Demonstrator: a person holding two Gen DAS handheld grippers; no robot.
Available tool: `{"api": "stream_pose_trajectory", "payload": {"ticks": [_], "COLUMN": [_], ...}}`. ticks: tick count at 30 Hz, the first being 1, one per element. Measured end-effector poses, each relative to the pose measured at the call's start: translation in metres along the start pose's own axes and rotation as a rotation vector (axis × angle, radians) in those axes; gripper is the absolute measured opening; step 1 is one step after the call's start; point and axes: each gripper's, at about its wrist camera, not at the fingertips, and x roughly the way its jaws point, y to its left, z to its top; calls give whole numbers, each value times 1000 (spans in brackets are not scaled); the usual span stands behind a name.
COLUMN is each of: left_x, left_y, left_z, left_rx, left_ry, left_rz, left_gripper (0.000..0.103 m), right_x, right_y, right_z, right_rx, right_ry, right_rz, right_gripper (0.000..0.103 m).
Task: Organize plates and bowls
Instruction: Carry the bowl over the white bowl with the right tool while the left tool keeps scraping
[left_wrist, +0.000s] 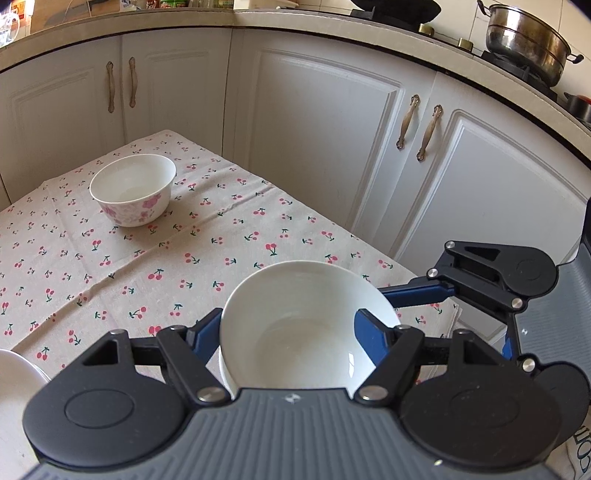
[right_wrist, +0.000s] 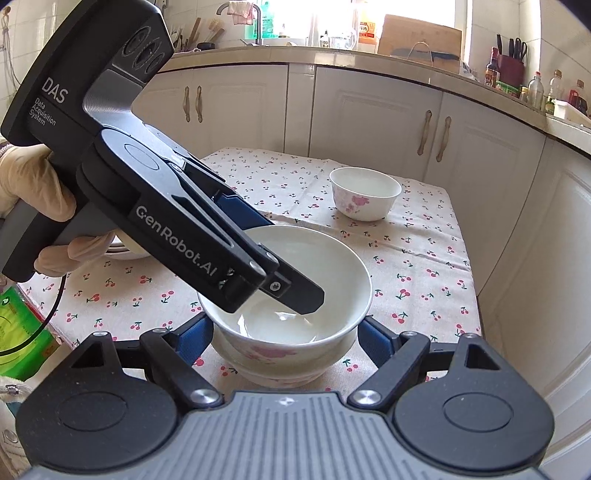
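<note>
My left gripper (left_wrist: 288, 326) is shut on the wall of a white bowl (left_wrist: 295, 295), with one finger inside it and the other outside. In the right wrist view that bowl (right_wrist: 332, 266) hangs tilted just over a second, floral bowl (right_wrist: 288, 376) standing on the cherry-print tablecloth (right_wrist: 424, 258), partly nested into it. My right gripper (right_wrist: 286, 328) is shut on the lower bowl, a blue pad on each side. A gloved hand (right_wrist: 26, 184) carries the left gripper (right_wrist: 291, 258). A third floral bowl (left_wrist: 133, 188) (right_wrist: 364, 192) stands empty at the table's far side.
White plates (left_wrist: 14, 373) (right_wrist: 122, 251) lie at the table's near left, mostly hidden. A green package (right_wrist: 18, 325) sits beside the table on the left. White cabinet doors (left_wrist: 325, 129) close in behind the table. The table's right edge (right_wrist: 476, 295) drops to the floor.
</note>
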Motion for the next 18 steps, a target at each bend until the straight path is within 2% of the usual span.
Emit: {"api": "stream_pose_trajectory", "payload": {"ticks": [16, 18], "left_x": [8, 9], "left_y": [4, 5], "left_z": [-3, -3], "left_rx": [-8, -10], "left_ry": [15, 17], "left_rz": [-7, -10], "left_gripper": [75, 77], "right_x": [3, 4], "right_y": [-1, -1], "right_z": [0, -1], "right_rx": [11, 13], "right_ry": [13, 16], "right_rz": [7, 10], "right_gripper": [89, 89]}}
